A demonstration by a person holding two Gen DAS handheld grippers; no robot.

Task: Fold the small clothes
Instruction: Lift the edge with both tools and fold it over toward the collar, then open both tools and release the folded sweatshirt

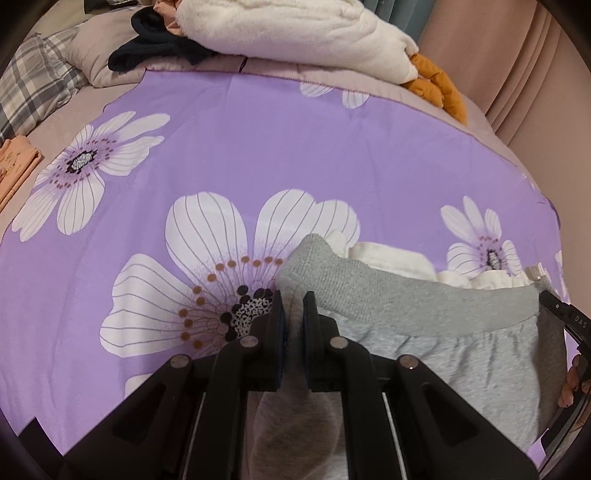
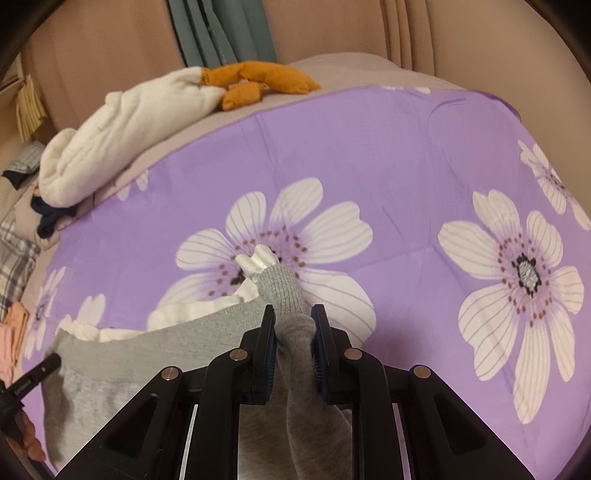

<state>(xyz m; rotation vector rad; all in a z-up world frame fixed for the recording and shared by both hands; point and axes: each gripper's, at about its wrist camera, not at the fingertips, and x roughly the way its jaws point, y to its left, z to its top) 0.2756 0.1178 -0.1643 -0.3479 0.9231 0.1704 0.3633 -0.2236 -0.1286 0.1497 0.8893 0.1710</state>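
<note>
The grey garment (image 1: 436,325) hung unfolded between both tongs, low over the purple floral sheet (image 1: 258,140). The left gripper (image 1: 293,306) was clamped nearly shut on its edge, and the right gripper (image 2: 293,325) pinched a thicker bunch. Folding seemingly remained. Open sheet stretched toward twelve o'clock; a cream blanket (image 1: 295,33) bordered there.

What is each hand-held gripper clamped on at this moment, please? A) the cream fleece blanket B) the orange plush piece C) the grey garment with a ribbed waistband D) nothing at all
C: the left hand-held gripper and the right hand-held gripper each pinch a fold of the grey garment over the purple floral sheet.
</note>
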